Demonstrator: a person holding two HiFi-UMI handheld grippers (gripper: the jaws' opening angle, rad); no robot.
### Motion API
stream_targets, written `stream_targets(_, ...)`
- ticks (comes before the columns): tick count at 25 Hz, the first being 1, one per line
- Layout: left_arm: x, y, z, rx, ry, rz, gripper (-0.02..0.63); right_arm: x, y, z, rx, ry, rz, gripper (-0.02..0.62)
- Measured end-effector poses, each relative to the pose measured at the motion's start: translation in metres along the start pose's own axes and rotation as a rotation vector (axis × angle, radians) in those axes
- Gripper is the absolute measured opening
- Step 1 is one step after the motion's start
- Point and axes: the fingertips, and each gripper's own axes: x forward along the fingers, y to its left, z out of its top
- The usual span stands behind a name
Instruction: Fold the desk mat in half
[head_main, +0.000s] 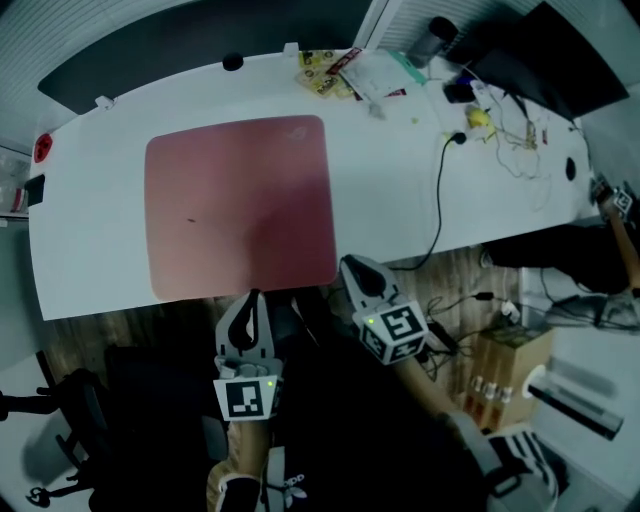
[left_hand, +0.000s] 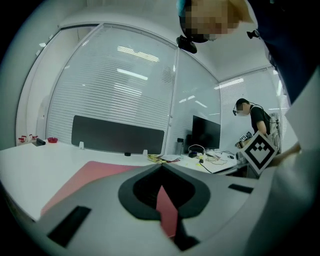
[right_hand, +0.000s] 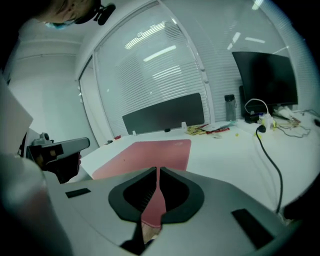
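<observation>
White desk (head_main: 400, 180), pink mat (head_main: 240, 205) lengthwise along it

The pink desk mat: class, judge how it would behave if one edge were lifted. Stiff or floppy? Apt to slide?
Probably floppy: the desk mat looks thin and lies flat on the white table, so a lifted edge should drape. Likely light for its area. It may slide, as the table looks smooth.
</observation>
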Motion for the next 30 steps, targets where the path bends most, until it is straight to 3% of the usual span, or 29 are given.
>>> stream_targets(5, 0.008, -0.009, -0.014, -0.017, 0.055, -0.041, 0.003, 0.007, -0.001, -0.026, 0.057, 0.053, -0.005, 0.008)
stream_targets(8, 0.014, -0.013, -0.02, -0.033, 0.084, -0.073, 0.003, 0.011, -0.002, -0.045, 0.114, 0.106, -0.017, 0.089)
stream_targets(19, 0.029, -0.024, -0.039, -0.087, 0.156, -0.21, 0.003, 0.024, -0.006, -0.115, 0.299, 0.283, -0.101, 0.147)
stream_targets(23, 0.026, -0.022, -0.048, -0.089, 0.189, -0.242, 0.003, 0.026, -0.008, -0.129, 0.392, 0.302, -0.144, 0.147)
stream_targets(30, 0.026, -0.016, -0.043, -0.1, 0.188, -0.265, 0.003, 0.032, -0.007, -0.139, 0.575, 0.286, -0.138, 0.147)
